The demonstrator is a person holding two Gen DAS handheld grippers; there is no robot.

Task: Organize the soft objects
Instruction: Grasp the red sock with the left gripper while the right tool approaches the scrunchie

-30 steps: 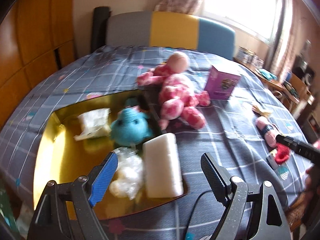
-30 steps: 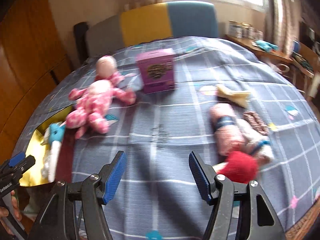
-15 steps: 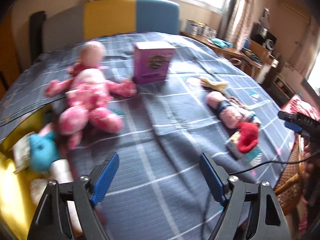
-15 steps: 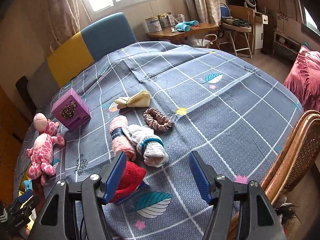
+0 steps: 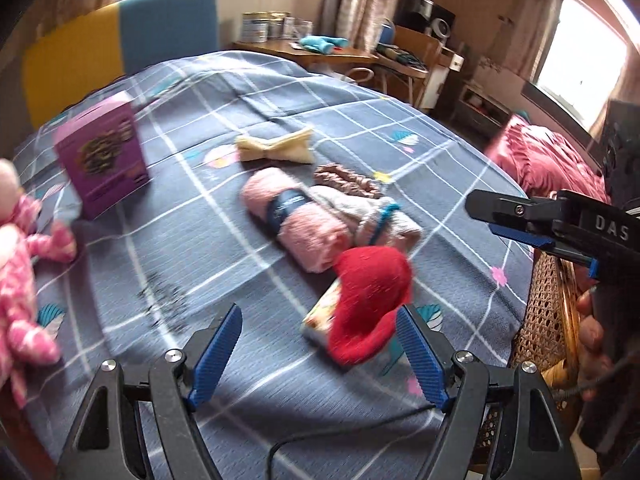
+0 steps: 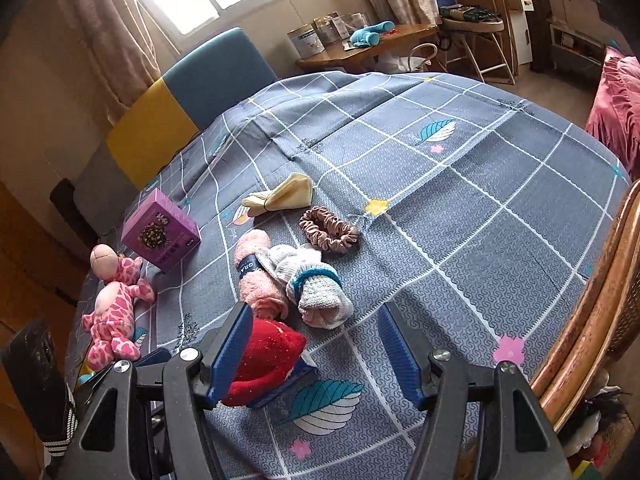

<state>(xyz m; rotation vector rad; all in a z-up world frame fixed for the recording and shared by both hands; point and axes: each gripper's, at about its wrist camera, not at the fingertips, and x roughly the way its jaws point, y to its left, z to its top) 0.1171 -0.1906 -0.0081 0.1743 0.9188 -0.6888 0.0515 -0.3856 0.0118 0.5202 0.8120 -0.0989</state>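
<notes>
My left gripper (image 5: 320, 320) is open and hangs low over the grey checked cloth (image 5: 200, 248). A red soft piece (image 5: 372, 300) lies on a small packet (image 5: 320, 316), just inside its right finger. Behind lie a pink rolled towel (image 5: 296, 220), a grey sock roll (image 5: 384, 220), a brown scrunchie (image 5: 348, 180) and a cream folded cloth (image 5: 276, 148). My right gripper (image 6: 314, 314) is open above the cloth, with the red piece (image 6: 264, 356) under its left finger and the sock roll (image 6: 320, 292) just ahead. A pink spotted plush (image 6: 114, 312) lies at the left.
A purple box (image 6: 160, 236) stands beside the plush. A wicker chair (image 6: 592, 320) presses against the table's right edge. A colour-block chair back (image 6: 180, 104) and a side table with tins (image 6: 360, 48) stand behind. The cloth's right half (image 6: 480, 200) is bare.
The left view has swung right, from the gold box of toys past the plush to the towel and sock pile. The right view swung right early on and has since held still.
</notes>
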